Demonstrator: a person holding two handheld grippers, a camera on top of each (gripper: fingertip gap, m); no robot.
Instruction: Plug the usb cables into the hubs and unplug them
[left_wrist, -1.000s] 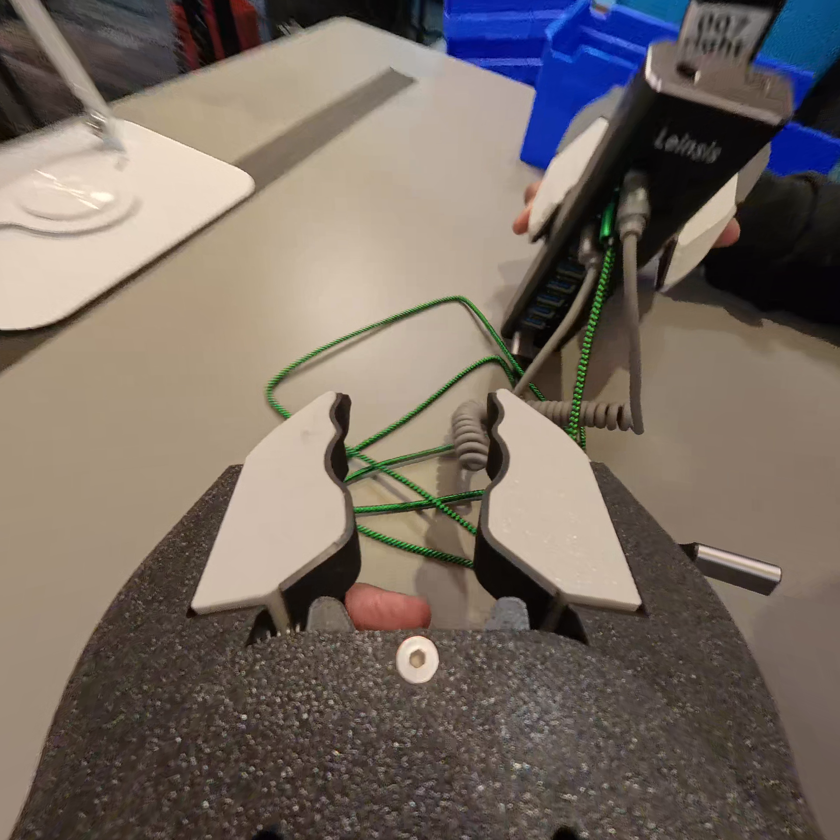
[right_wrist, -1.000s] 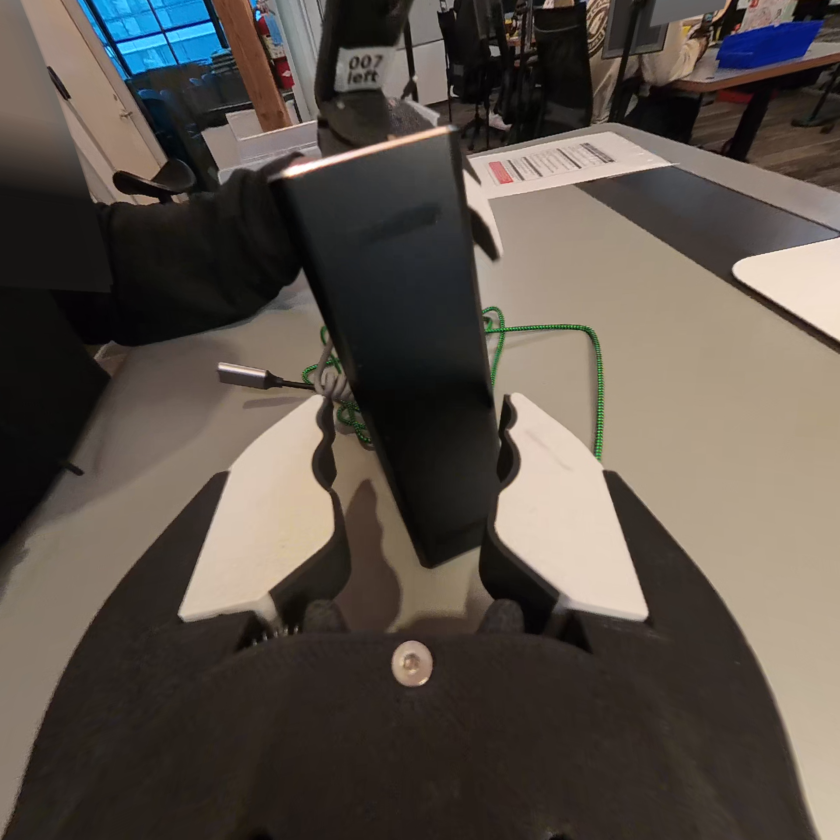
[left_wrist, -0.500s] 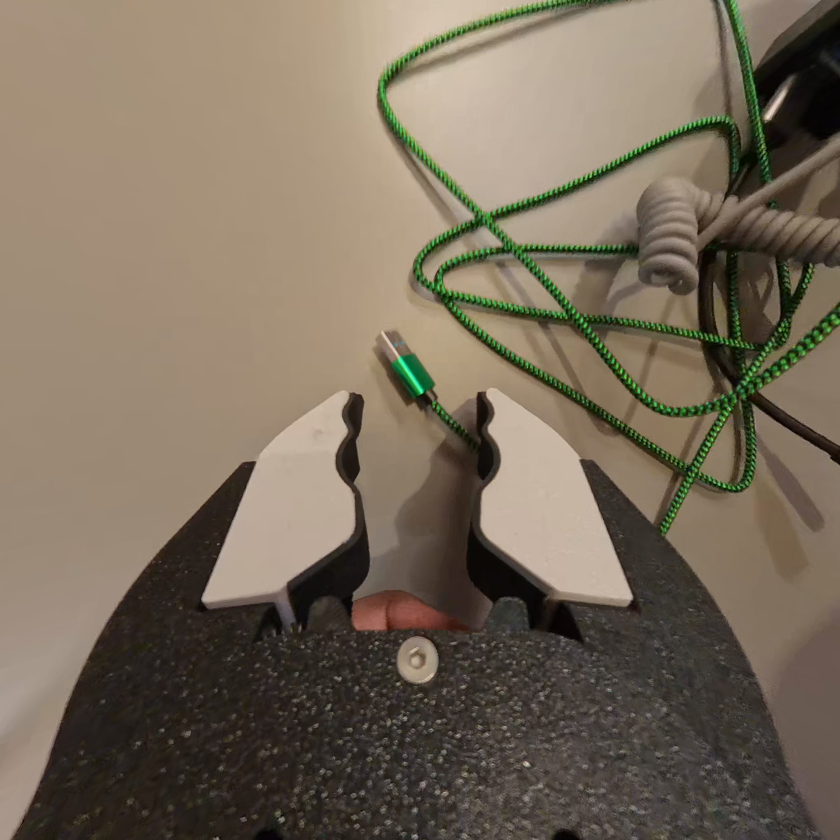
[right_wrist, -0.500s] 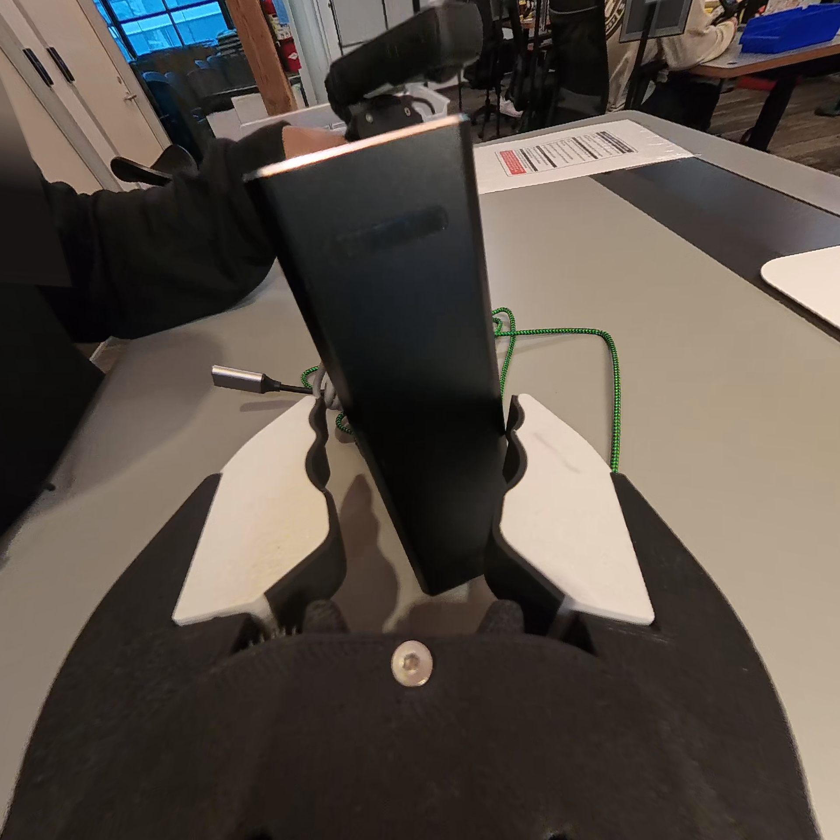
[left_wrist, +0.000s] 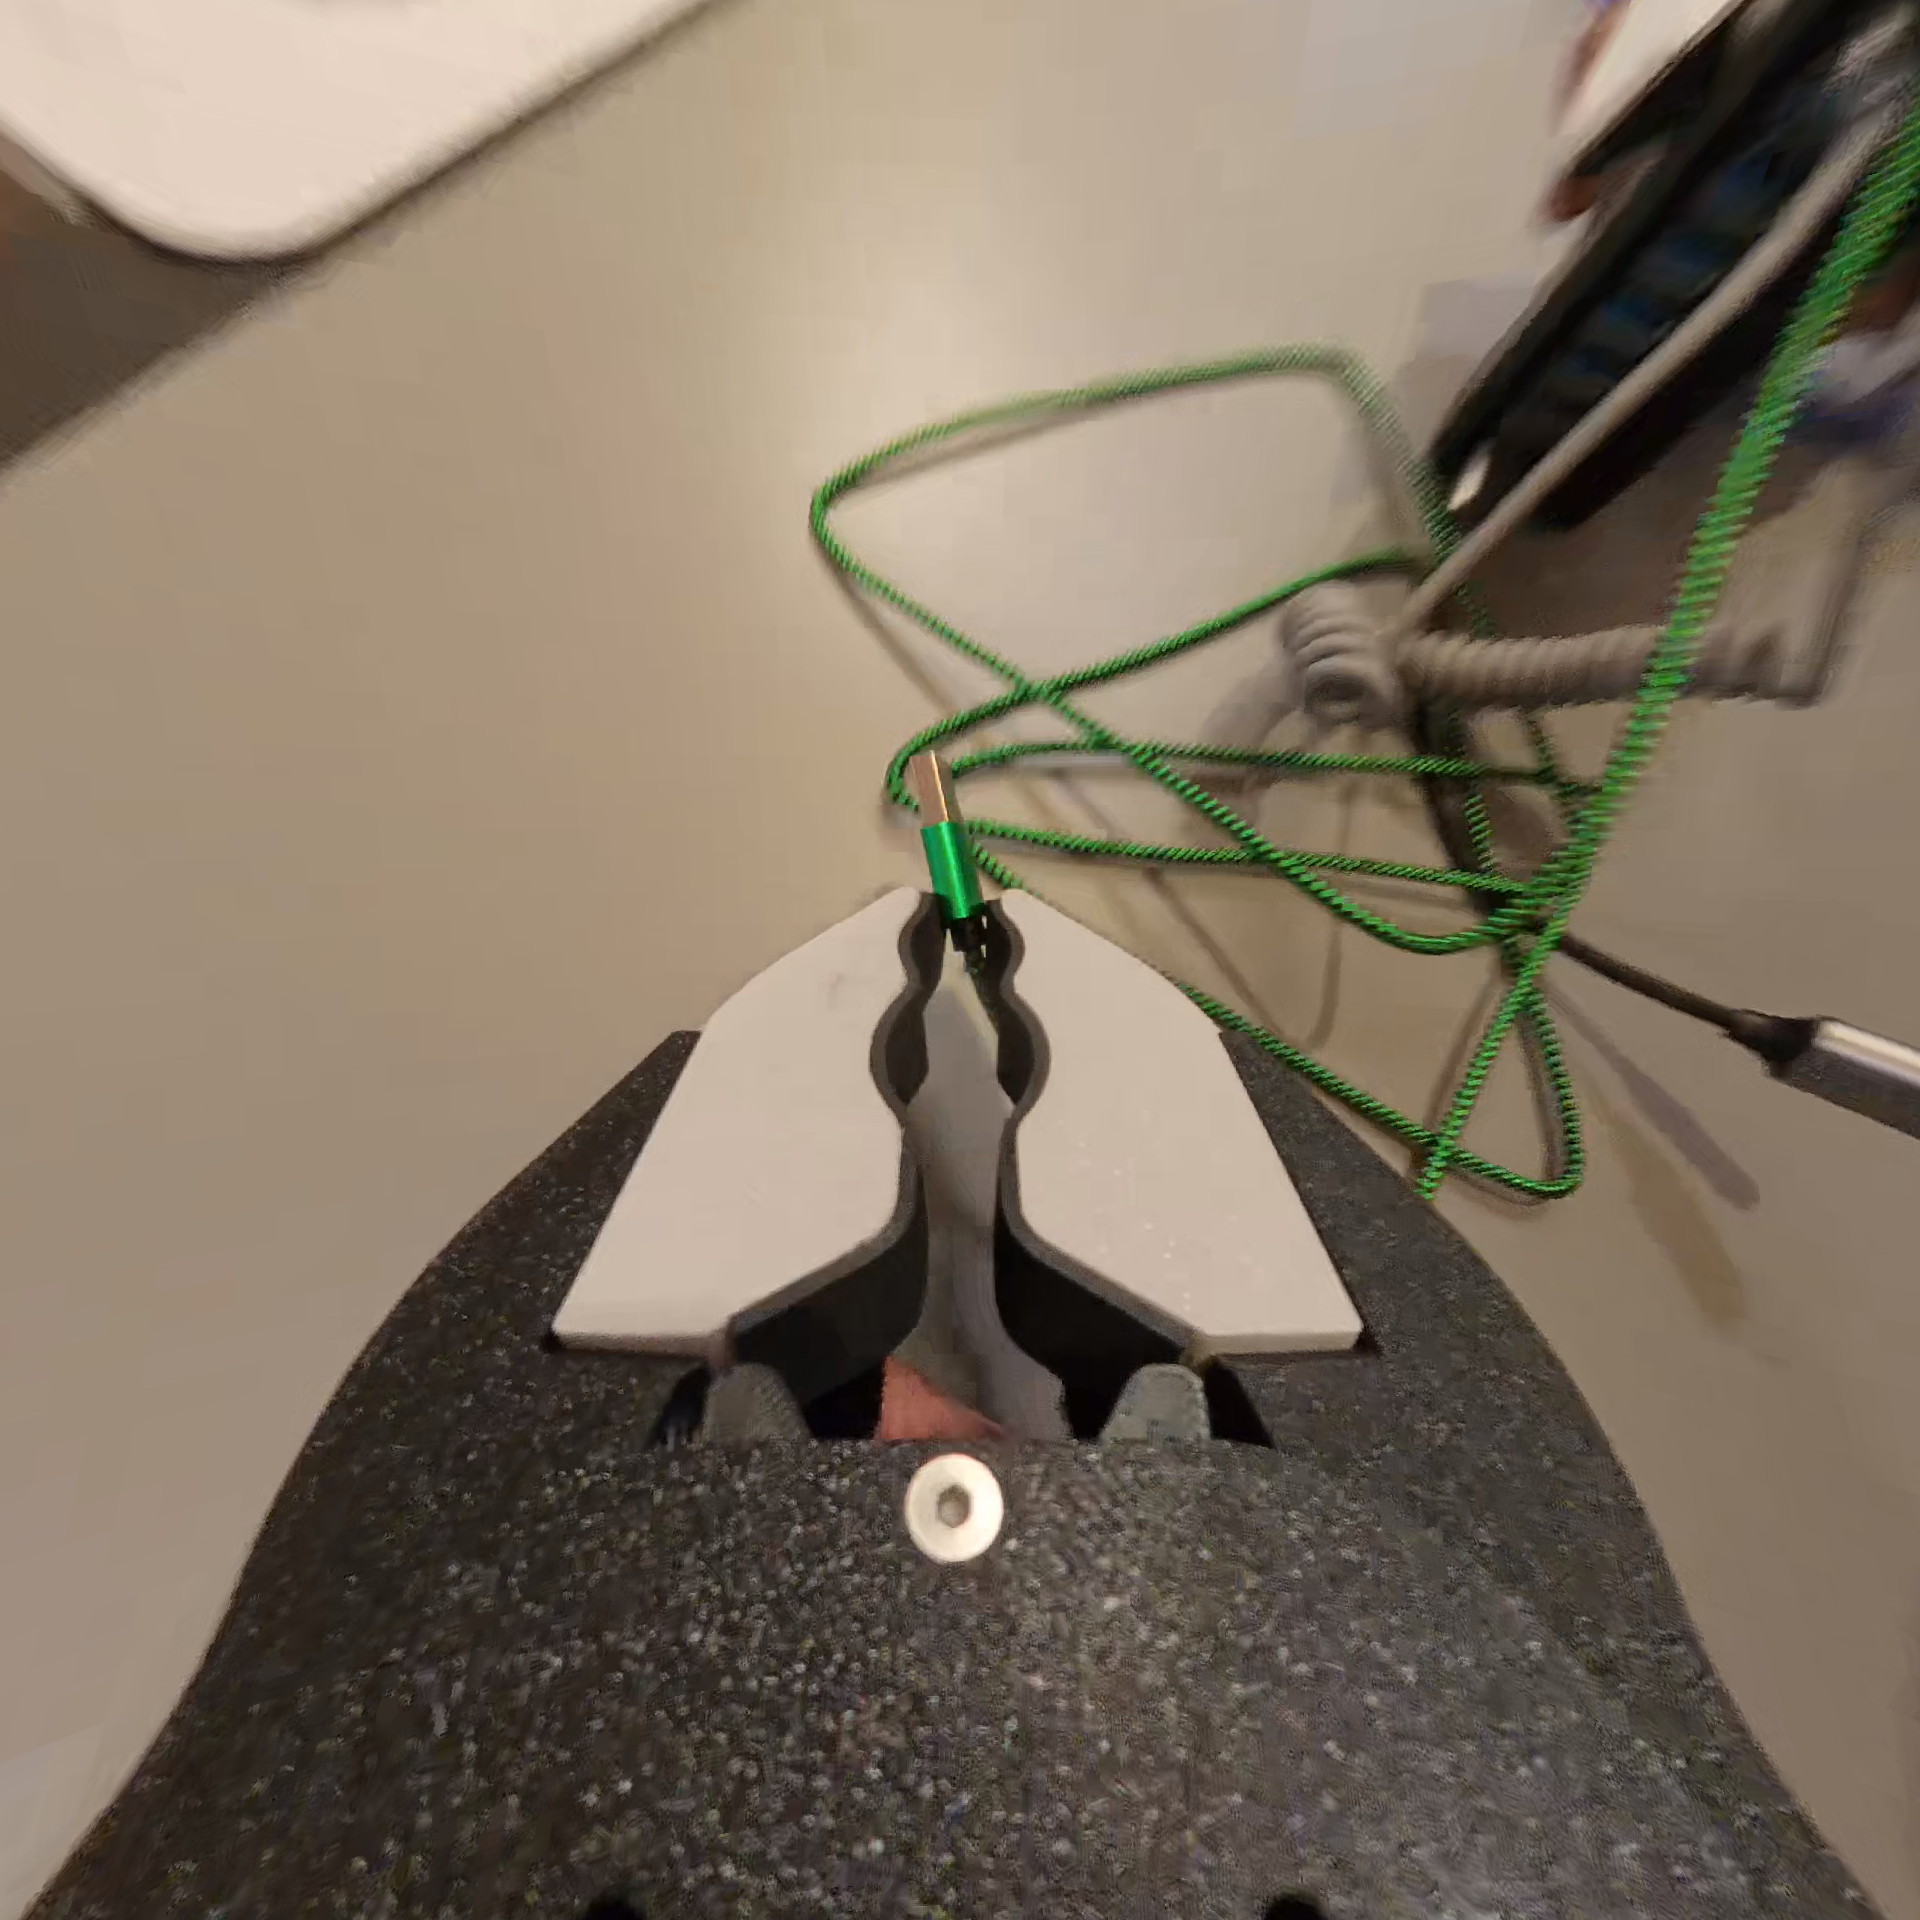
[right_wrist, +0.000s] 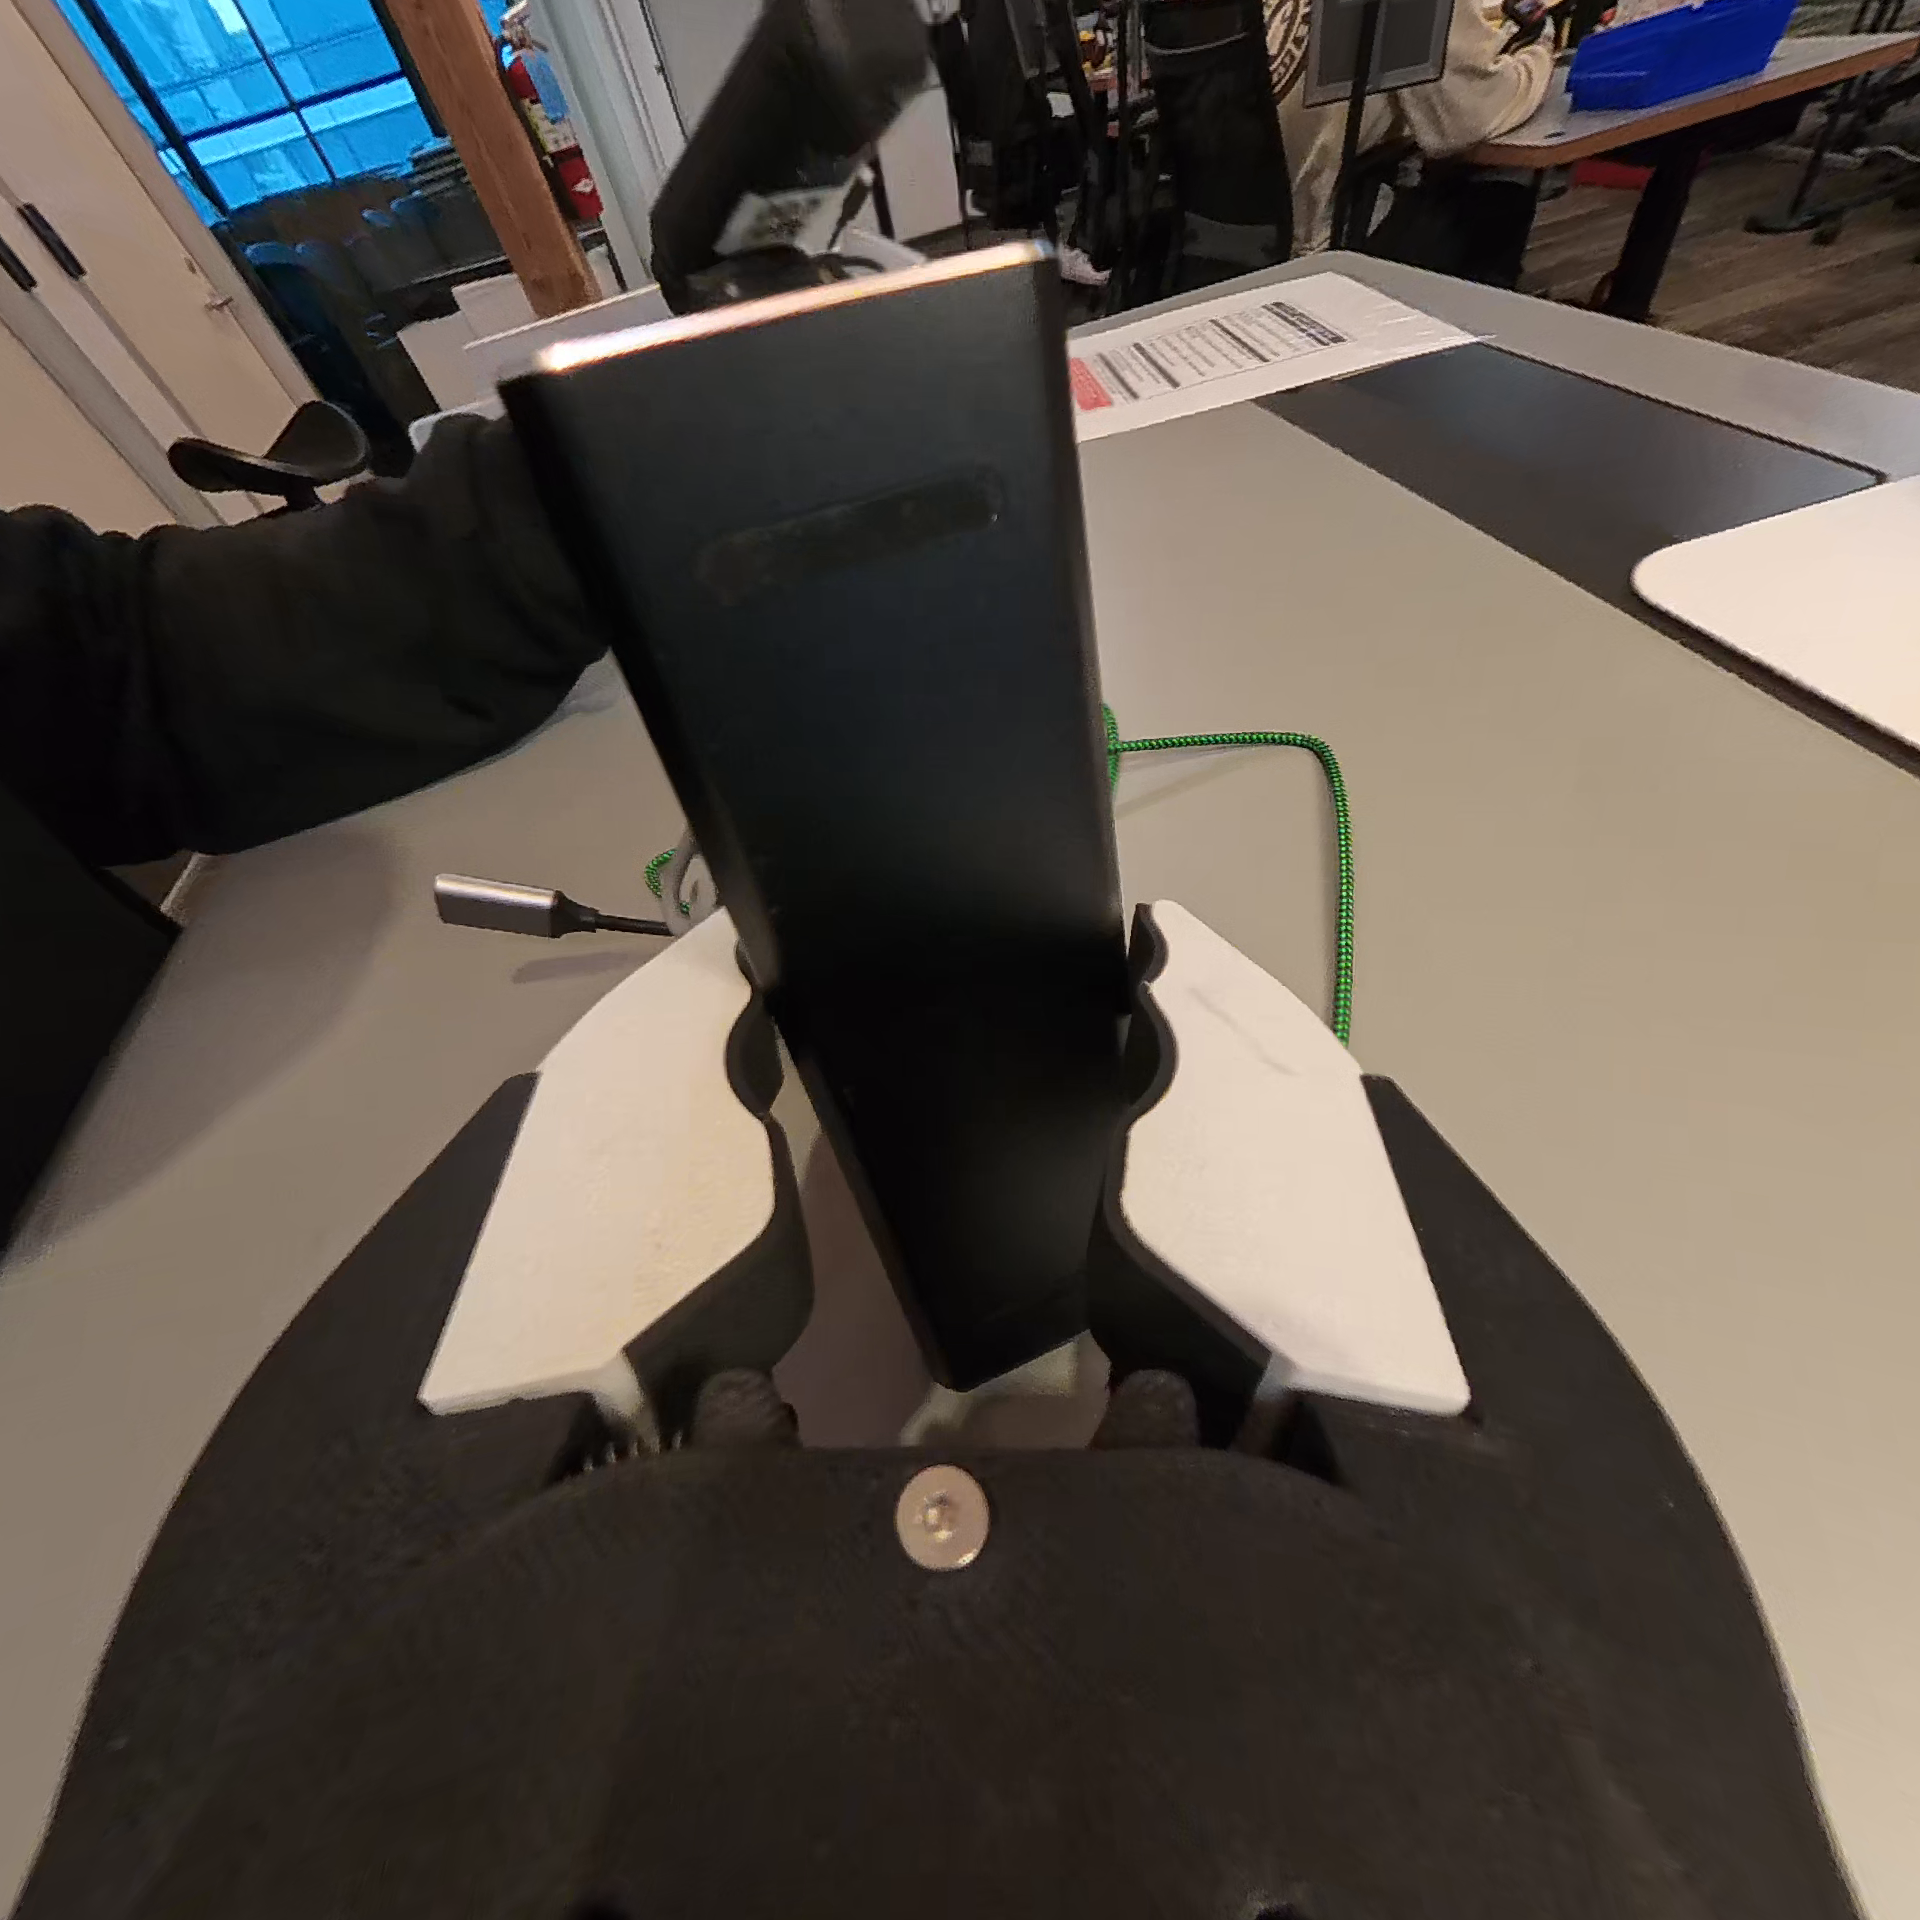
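My left gripper (left_wrist: 961, 914) is shut on the green USB plug (left_wrist: 951, 852), which points up and away above the table. Its green braided cable (left_wrist: 1195, 748) lies looped on the table behind. A grey coiled cable (left_wrist: 1496, 655) runs up to the black hub (left_wrist: 1662, 239), blurred at the upper right. My right gripper (right_wrist: 940, 935) is shut on that black hub (right_wrist: 883, 727) and holds it upright and tilted. The green cable (right_wrist: 1335, 831) shows to the right of the hub. The left gripper's body (right_wrist: 790, 135) shows behind the hub's top.
A silver plug on a black lead (left_wrist: 1829, 1060) lies at the right; it also shows in the right wrist view (right_wrist: 499, 904). A white pad (left_wrist: 260, 114) lies at the far left. A printed sheet (right_wrist: 1247, 353) and a dark sleeve (right_wrist: 291, 665) are in the right wrist view.
My left gripper dropped to the green plug lying on the table, shut on it and lifted it. My right gripper kept hold of the hub, tilting it slightly.
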